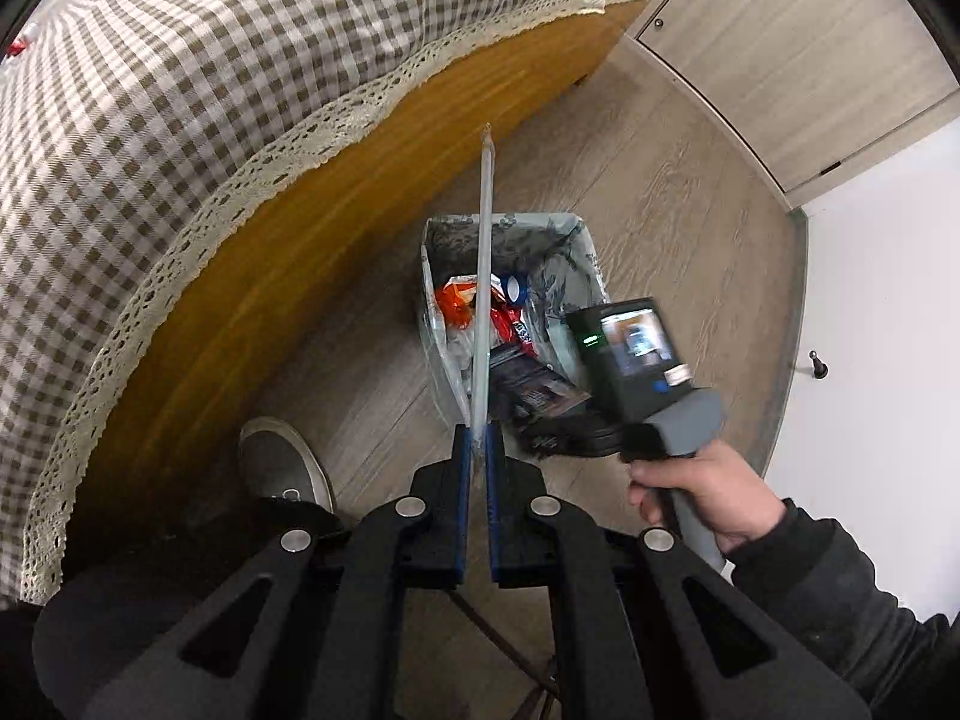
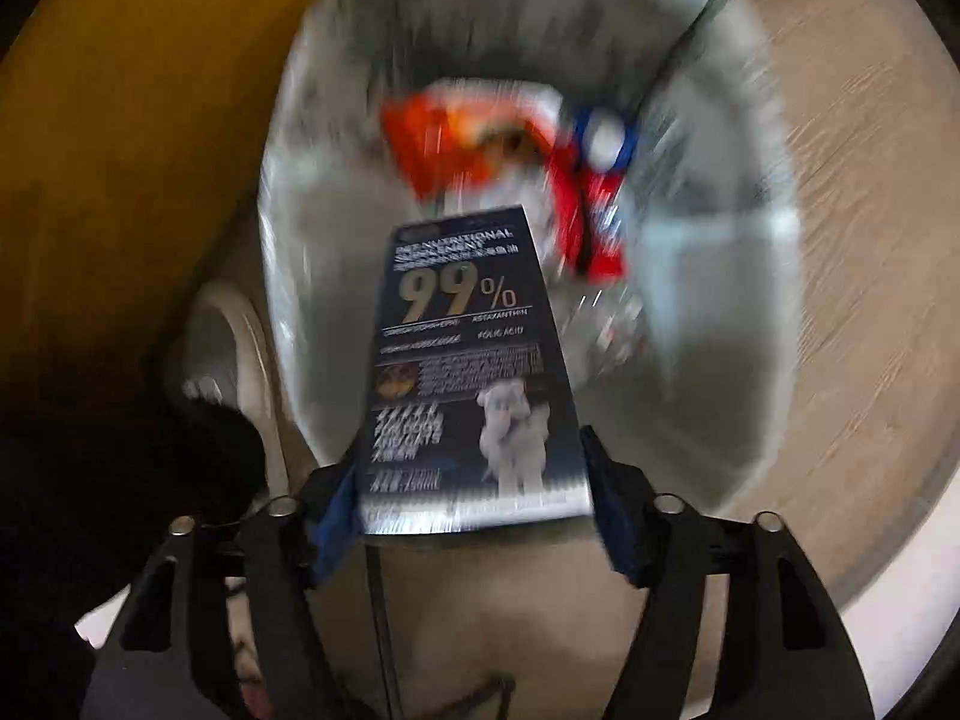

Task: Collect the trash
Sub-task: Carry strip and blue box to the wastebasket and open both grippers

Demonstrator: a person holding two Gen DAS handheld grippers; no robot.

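My left gripper (image 1: 478, 438) is shut on a thin flat grey sheet (image 1: 485, 240), seen edge-on, that stands up over the lined trash bin (image 1: 516, 222). A hand (image 1: 702, 480) at the right carries the other gripper down at the bin's near side. In the right wrist view my right gripper (image 2: 468, 450) has a dark printed box (image 2: 468, 348) between its fingers, both pads against the box's sides, right over the bin (image 2: 774, 228). The same box (image 1: 534, 390) shows in the left wrist view. An orange wrapper (image 1: 453, 300), a red wrapper (image 1: 510, 324) and a blue-and-white cap (image 1: 515, 287) lie inside the bin.
A table with a checked cloth (image 1: 180, 90) and a wooden side (image 1: 300, 252) rises close on the left of the bin. A person's shoe (image 1: 282, 462) stands next to the bin. Wood floor, a pale cabinet door (image 1: 780, 48) and a white wall with a doorstop (image 1: 816, 363) lie to the right.
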